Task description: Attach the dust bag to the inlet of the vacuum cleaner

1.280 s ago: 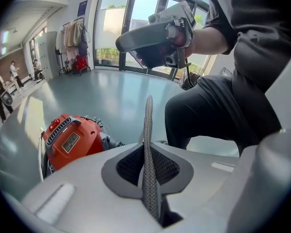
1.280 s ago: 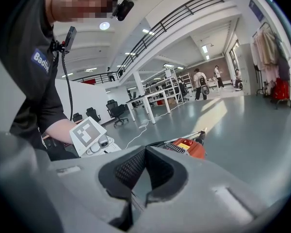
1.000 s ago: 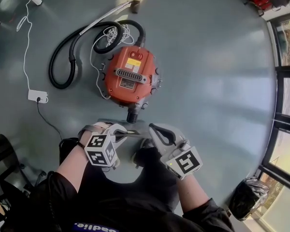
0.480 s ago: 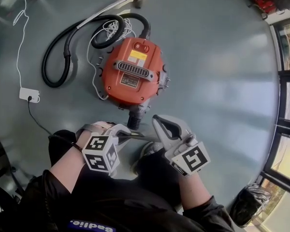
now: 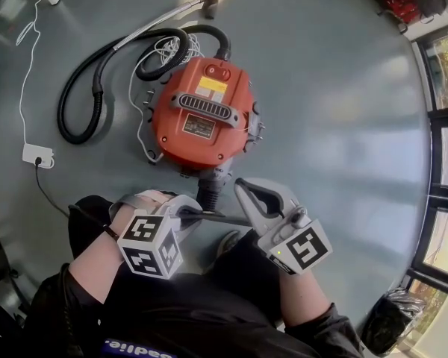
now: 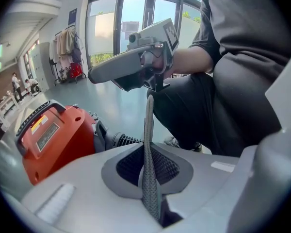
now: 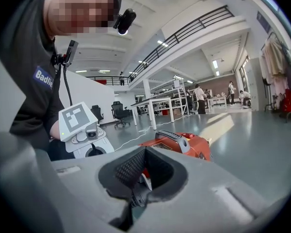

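Note:
An orange vacuum cleaner sits on the grey floor, its black ribbed inlet facing me. Just below the inlet a thin dark-grey strip, the dust bag seen edge-on, stretches taut between the two grippers. My left gripper is shut on one end; the mesh strip stands pinched between its pads. My right gripper is shut too, and the strip's other end runs in at the root of its jaws. Through the right pads' window the inlet and the orange body show close ahead.
A black hose loops left of the vacuum, with a metal wand and a white cable running to a power strip. My knees and a shoe lie under the grippers. Glass doors line the right side.
Both grippers have sunk with the strip still stretched between them, and it now lies right at the vacuum's inlet. Neither grip has changed.

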The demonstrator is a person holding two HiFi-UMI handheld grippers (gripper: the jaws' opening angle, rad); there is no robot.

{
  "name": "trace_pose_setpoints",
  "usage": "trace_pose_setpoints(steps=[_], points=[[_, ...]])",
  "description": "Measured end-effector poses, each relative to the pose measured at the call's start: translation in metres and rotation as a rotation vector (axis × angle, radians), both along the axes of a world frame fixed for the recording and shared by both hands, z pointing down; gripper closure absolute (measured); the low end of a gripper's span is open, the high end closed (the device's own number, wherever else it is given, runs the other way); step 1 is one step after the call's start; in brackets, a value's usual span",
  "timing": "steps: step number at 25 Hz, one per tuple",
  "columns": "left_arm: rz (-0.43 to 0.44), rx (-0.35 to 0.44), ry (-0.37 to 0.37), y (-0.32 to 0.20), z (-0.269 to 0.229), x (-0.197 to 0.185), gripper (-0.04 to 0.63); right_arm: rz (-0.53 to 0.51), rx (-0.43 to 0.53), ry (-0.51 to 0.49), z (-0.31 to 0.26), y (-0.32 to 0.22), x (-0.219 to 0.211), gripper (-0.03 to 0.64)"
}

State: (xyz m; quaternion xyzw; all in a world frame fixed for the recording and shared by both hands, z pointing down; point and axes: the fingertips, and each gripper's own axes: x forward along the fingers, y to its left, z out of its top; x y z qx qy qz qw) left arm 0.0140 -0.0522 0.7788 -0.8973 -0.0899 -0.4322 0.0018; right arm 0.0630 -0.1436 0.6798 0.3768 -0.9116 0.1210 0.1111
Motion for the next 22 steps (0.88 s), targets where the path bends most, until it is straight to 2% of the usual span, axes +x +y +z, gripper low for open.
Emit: trace_pose_setpoints(steps=[12,17,22], points=[[-0.047,-0.002,0.023,-0.011,0.018,0.004,0.548,-0.079,0.046,0.045,0.018,-0.015,0.006,0.623],[-0.070,-0.031,0.019,-0.013,0.022,0.003,0.548,-0.093,0.103,0.079,0.018,-0.053,0.018,0.623],[-0.043,-0.050,0.005,-0.012,0.021,0.005,0.548,-0.219,0.138,0.136,0.023,-0.074,-0.009,0.623]])
